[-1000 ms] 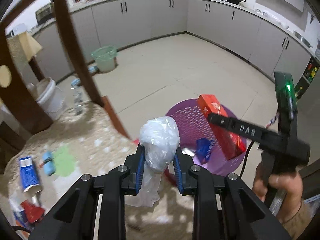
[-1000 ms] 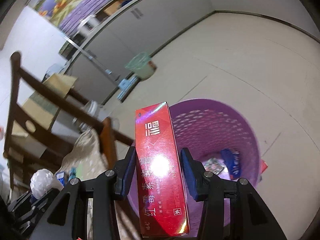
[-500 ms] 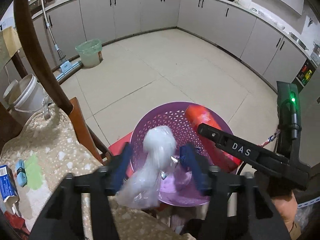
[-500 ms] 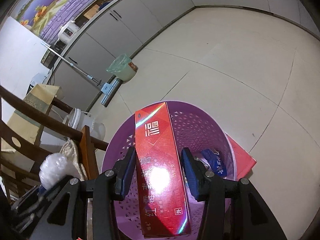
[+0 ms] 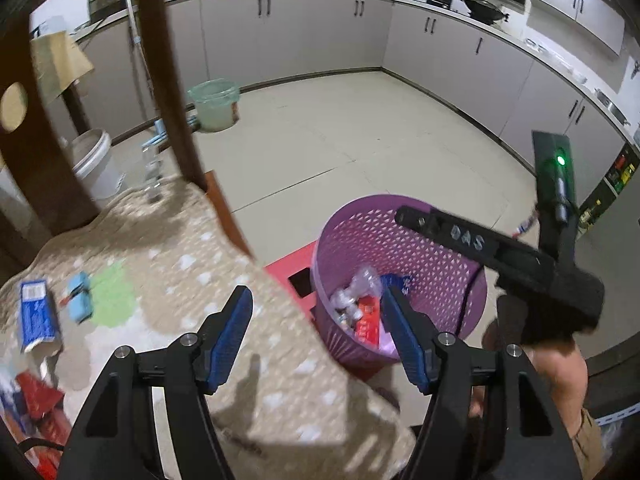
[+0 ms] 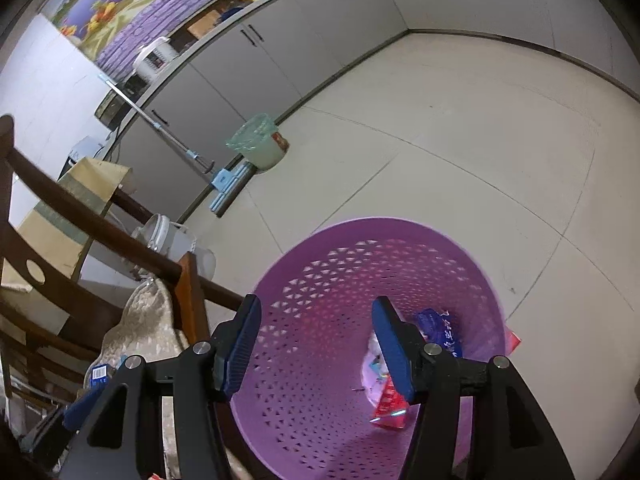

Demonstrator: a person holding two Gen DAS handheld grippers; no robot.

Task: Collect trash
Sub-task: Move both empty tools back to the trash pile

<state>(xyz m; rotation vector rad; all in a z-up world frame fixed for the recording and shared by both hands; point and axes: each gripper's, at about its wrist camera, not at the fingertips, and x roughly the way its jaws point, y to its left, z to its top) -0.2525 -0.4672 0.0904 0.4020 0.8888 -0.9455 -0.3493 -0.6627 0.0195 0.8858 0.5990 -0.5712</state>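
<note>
Both grippers empty over the purple basket; more trash waits on the cushion.

The left gripper and right gripper are opening wider with nothing between the jaws. In the purple basket, at lower centre, lie a red box, a crumpled clear bag and a blue wrapper, partly hidden behind the fingers. At lower left the blue carton on the patterned cushion looks light, stiff and crushable, best pinched across its narrow sides; the small blue item beside it is too blurred to identify.
</note>
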